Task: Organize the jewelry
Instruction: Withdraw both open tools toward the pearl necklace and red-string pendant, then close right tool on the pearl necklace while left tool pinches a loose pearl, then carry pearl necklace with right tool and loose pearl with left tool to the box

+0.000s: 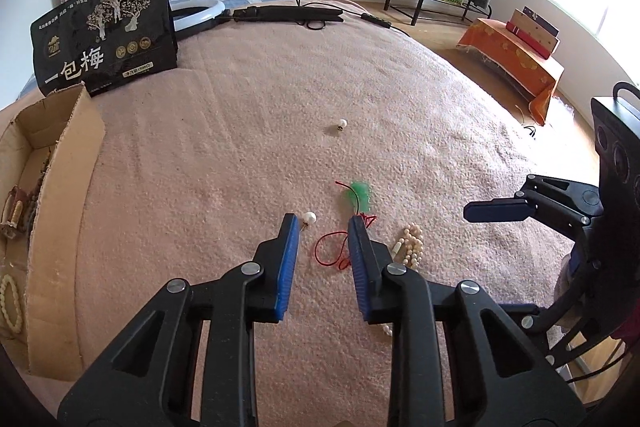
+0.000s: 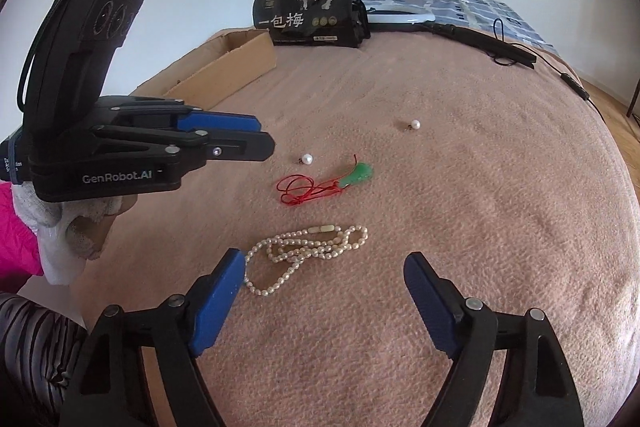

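Left gripper (image 1: 323,227) is hovering over the pink blanket (image 1: 224,131), jaws standing narrowly apart and clamping nothing. The red cord (image 1: 326,247) of the green pendant (image 1: 359,191) is lying on the blanket between its blue pads; whether a pad is touching the cord cannot be told. A pearl earring (image 1: 309,217) is sitting just beside the tip of its left finger.

Right gripper (image 2: 324,267) is hovering with jaws wide apart, empty. The pearl necklace (image 2: 308,251) is lying in a loose heap near the blanket's near edge, just ahead of the left finger, one strand running close beside the pad; contact cannot be told.

A second pearl earring (image 2: 415,124) is resting well apart, farther toward the middle of the blanket.

The cardboard box (image 1: 60,195) is standing at the blanket's left edge in the left wrist view, holding a beaded bracelet (image 1: 10,303) and other pieces too blurred to name. A black printed bag (image 1: 104,31) is standing upright just behind the box.

A hand in a white glove (image 2: 76,223) is gripping the left gripper's body.
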`<state>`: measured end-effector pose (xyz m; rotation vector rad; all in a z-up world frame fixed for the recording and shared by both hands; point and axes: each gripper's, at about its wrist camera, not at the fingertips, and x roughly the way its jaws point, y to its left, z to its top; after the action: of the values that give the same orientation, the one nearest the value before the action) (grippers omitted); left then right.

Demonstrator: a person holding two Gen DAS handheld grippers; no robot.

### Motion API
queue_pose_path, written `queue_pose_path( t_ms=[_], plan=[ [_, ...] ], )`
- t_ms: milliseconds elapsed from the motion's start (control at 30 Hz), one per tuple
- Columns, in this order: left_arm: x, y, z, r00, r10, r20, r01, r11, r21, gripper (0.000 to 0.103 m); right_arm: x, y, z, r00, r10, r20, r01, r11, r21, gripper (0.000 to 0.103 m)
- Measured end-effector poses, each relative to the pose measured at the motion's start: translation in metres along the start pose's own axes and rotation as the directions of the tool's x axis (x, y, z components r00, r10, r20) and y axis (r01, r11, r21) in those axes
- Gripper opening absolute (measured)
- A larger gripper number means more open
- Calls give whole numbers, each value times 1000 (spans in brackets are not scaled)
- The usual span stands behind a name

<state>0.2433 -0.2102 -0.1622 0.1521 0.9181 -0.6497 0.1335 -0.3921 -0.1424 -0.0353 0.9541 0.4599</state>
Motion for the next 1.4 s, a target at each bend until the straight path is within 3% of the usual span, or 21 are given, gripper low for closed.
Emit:
queue_pose_path(
  t_ms=[233,633,867,967,1067,1133,1233,1300,1400],
  plan=[
    [21,3,2,999,4,-33,-4,1000,15,19,16,6,4,1000,5,-8,-6,1000,-19,84],
    [43,15,0,998,-15,-61,15,1000,5,19,42,9,12,999,10,-44,-12,999,-44,87],
    [52,18,2,998,-11,-67,12,1000,8,12,52,21,10,997,-42,-61,35,993,-116,89],
    [54,19,3,998,-9,-65,10,1000,5,7,55,28,8,995,-80,-65,69,986,-154,84],
    [53,21,2,998,-8,-58,8,1000,0,7,54,34,7,994,-96,-57,83,977,-197,70],
    [52,22,2,999,-1,-54,1,1000,0,7,53,35,8,994,-98,-49,85,974,-208,49],
    [49,25,2,999,11,-46,-11,1000,-15,7,49,28,9,994,-99,-41,90,978,-189,29],
    [46,28,2,999,15,-38,-16,999,-28,6,49,22,11,995,-85,-41,78,984,-158,19],
    [40,32,3,999,23,-23,-24,999,-43,6,46,14,12,997,-61,-43,56,991,-118,15]
  ],
)
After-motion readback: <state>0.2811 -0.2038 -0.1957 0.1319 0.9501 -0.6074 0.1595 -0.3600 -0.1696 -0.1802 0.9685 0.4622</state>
